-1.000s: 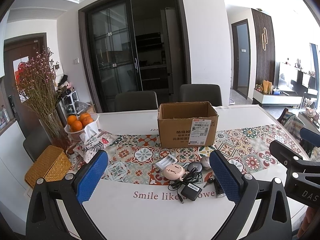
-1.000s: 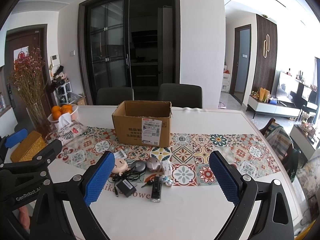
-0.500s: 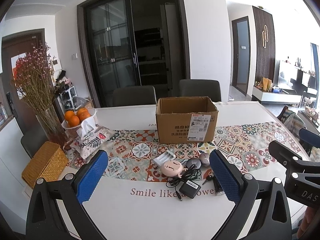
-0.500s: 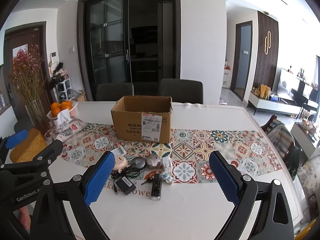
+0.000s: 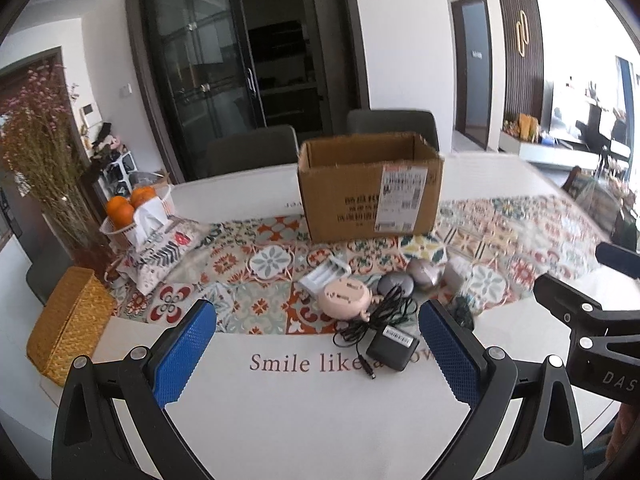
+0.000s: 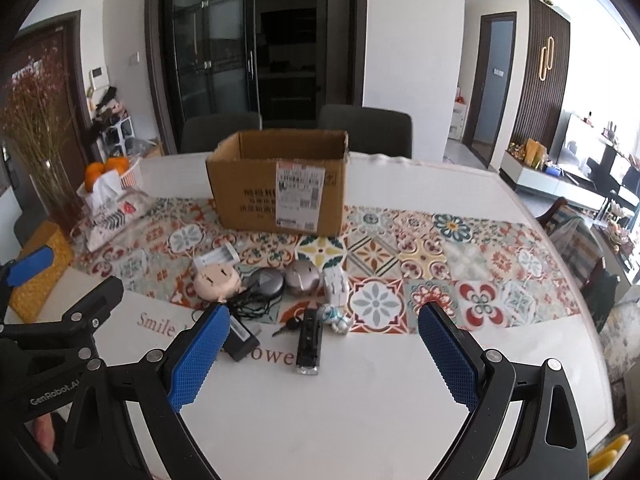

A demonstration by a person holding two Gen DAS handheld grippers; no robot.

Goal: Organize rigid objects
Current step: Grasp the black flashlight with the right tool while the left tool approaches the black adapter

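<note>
An open cardboard box (image 5: 370,186) (image 6: 280,182) stands on the patterned table runner. In front of it lies a cluster of small objects: a white battery charger (image 5: 325,276), a pink round gadget (image 5: 345,301) (image 6: 216,278), a dark grey disc (image 6: 266,280), a silver mouse (image 6: 303,276), a black power adapter with cable (image 5: 392,346), a black stick-shaped device (image 6: 309,340) and keys (image 6: 290,326). My left gripper (image 5: 320,354) hovers open before the adapter. My right gripper (image 6: 322,356) hovers open around the black stick device. Neither holds anything.
At the left stand a vase of dried flowers (image 5: 44,160), a basket of oranges (image 5: 128,208), a printed tissue pouch (image 5: 160,252) and a woven yellow box (image 5: 68,330). Two grey chairs (image 6: 366,128) sit behind the white table (image 6: 360,392).
Both grippers have moved forward toward the cluster of small objects and the box, which now look larger. Both stay open.
</note>
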